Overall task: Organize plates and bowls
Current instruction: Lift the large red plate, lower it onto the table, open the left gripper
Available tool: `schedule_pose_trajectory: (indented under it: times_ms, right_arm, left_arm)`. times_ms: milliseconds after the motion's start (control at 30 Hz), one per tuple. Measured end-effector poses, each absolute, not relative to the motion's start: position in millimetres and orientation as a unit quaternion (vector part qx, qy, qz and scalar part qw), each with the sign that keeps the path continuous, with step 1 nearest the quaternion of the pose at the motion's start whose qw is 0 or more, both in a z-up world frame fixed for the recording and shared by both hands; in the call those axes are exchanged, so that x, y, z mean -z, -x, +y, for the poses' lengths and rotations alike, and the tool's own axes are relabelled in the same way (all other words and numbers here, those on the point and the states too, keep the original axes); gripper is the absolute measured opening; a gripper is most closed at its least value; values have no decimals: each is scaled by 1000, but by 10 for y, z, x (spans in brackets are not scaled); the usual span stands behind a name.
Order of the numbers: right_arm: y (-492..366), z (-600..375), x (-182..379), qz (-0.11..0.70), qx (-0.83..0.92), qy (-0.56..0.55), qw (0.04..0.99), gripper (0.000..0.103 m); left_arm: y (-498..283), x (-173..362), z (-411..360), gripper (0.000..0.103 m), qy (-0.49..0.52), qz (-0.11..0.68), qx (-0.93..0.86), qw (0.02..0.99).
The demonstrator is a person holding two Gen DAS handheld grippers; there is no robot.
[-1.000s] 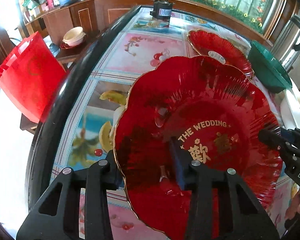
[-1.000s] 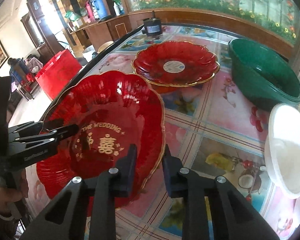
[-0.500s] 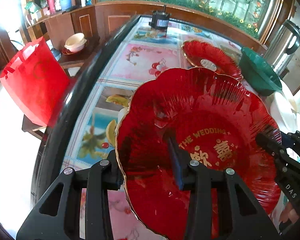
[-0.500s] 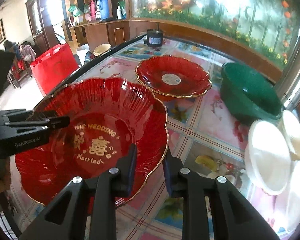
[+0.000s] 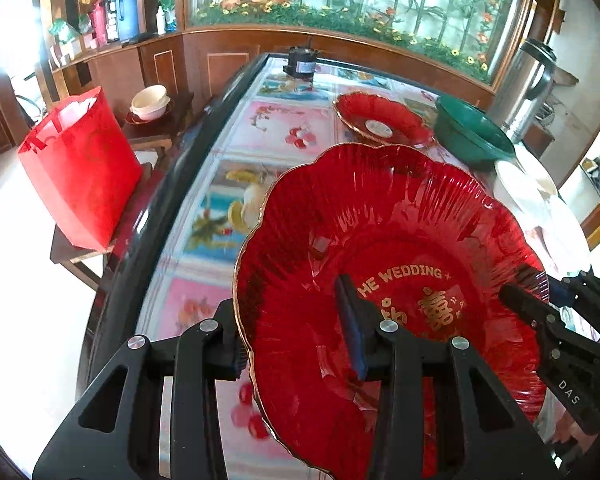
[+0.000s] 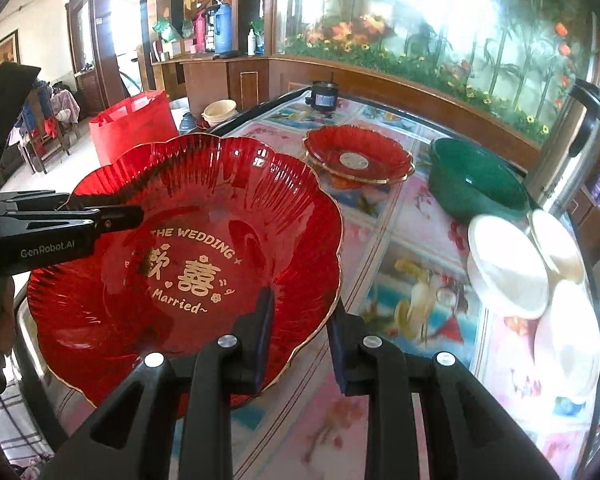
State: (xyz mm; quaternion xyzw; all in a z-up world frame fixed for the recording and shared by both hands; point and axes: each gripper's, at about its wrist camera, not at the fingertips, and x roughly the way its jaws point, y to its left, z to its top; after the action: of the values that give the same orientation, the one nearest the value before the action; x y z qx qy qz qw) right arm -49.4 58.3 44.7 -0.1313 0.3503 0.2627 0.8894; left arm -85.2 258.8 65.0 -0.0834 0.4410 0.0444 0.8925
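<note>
A large red scalloped wedding plate with gold lettering is held in the air above the table by both grippers. My left gripper is shut on its left rim. My right gripper is shut on its right rim. A second red plate lies on the table farther back. A green bowl stands to its right. Several white bowls lie at the right edge.
The long table has a flowered glass top and a black rim. A small black device stands at its far end. A red bag and a side table with a cream bowl stand left. A steel urn stands right.
Both grippers have lifted the wedding plate higher off the table; the views rose and the table and far plate look smaller and farther.
</note>
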Motion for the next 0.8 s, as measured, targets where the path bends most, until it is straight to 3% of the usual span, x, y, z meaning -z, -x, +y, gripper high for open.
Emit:
schedule_pose_trajectory:
  times_ms: [667,767,800]
  right_arm:
    - [694,680,38,408,-286,127,857,32]
    - [753,642,77,415,-299,112,852,41]
    - [763,625,79,415,-298,114,852,49]
  left_arm:
    - [1125,-113,2629,38,93,464,-53,879]
    - [1141,-127,2654,39,91,457,-62,883]
    - [1141,-138,2661,42,92,455,-63,883]
